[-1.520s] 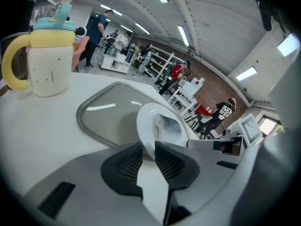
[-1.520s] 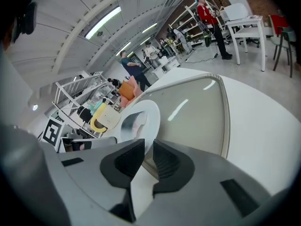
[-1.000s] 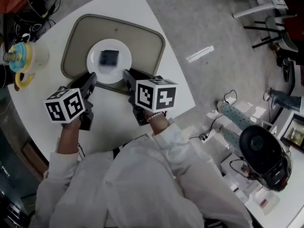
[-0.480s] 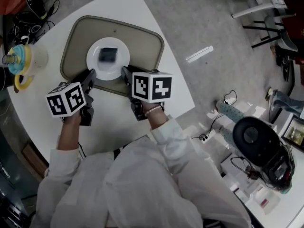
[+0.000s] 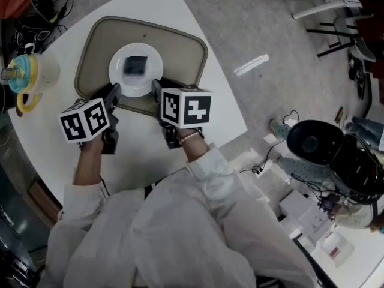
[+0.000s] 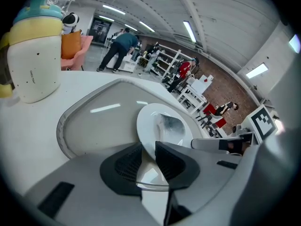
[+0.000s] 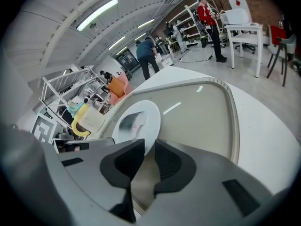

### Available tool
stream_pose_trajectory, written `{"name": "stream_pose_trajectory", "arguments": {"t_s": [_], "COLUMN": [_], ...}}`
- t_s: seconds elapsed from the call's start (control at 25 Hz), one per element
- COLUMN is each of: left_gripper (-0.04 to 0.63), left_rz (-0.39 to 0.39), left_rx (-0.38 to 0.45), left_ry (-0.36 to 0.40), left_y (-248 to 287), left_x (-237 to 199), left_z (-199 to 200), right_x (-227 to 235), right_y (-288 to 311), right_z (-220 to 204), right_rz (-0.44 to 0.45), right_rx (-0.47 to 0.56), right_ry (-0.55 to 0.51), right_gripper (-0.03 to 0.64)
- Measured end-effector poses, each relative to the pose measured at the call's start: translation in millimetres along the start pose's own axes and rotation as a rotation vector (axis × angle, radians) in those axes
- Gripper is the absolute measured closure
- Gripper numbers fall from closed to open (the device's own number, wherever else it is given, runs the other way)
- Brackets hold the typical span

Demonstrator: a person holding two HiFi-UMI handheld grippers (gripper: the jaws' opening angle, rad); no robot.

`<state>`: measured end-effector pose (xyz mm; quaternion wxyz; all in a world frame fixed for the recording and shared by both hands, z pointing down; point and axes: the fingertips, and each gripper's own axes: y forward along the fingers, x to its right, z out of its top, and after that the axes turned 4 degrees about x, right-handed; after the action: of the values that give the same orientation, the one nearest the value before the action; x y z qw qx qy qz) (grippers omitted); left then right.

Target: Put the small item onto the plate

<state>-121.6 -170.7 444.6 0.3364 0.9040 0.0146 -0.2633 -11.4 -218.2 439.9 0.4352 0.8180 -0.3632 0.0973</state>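
A white plate (image 5: 120, 57) lies on a tan tray (image 5: 180, 47), and a small dark item (image 5: 135, 66) rests flat in the plate's middle. My left gripper (image 5: 114, 92) sits at the plate's near left rim. In the left gripper view its jaws (image 6: 148, 147) stand slightly apart over the plate's rim (image 6: 146, 121), with the item (image 6: 170, 126) just beyond. My right gripper (image 5: 157, 89) is at the near right rim. Its jaws (image 7: 149, 145) are a little apart over the bare tray (image 7: 202, 112), with the plate (image 7: 151, 114) and item (image 7: 129, 124) ahead to the left. Neither gripper holds anything.
A white mug with a yellow handle and blue lid (image 5: 27, 77) stands on the round white table (image 5: 144, 155) left of the tray; it also shows as the mug (image 6: 33, 60) in the left gripper view. Chairs, cables and a person's legs lie on the floor to the right.
Hardly anything: both grippers stay at the plate's near rim, and the plate and item lie as before. The head view has shifted a little.
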Motion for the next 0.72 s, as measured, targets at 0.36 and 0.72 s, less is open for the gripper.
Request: {"name": "stream_pose_trajectory", "arguments": {"t_s": [0.36,0.72], "left_gripper": [0.511,0.503], "left_rz": [0.003,-0.026], "left_rx": [0.01,0.049], "left_ry": [0.015,0.015], "left_y": [-9,-52], "left_x": [-7,-34], "left_z": [2,-32], "right_x": [-3,-16], "right_y": [1,-8], "right_z": [-2,-46], "right_rz": [0.003,-0.062], "right_rx": [0.022,0.061], "right_ry": [-0.013,-0.064], "right_gripper": [0.551,0.55]}}
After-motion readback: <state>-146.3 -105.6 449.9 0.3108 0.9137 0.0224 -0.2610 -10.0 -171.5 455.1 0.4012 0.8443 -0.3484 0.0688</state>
